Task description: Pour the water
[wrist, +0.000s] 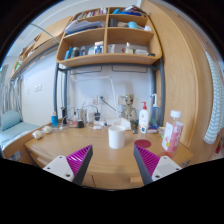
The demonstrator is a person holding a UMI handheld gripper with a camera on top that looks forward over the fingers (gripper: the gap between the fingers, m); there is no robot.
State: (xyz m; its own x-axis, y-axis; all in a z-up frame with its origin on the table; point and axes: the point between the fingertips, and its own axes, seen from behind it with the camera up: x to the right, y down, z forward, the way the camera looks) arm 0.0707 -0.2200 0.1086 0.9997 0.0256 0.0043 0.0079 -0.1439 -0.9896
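A white cup stands upright on the wooden desk, just ahead of my fingers and a little right of the middle. My gripper is open and empty, with bare desk between its magenta pads. A clear bottle with a pink label stands at the desk's right edge, beyond the right finger. A white bottle with a red cap and a dark spray bottle stand behind the cup near the wall.
A red round lid or dish lies just right of the cup. Small items crowd the back of the desk. A wooden shelf unit hangs above. A window with blinds is at the right.
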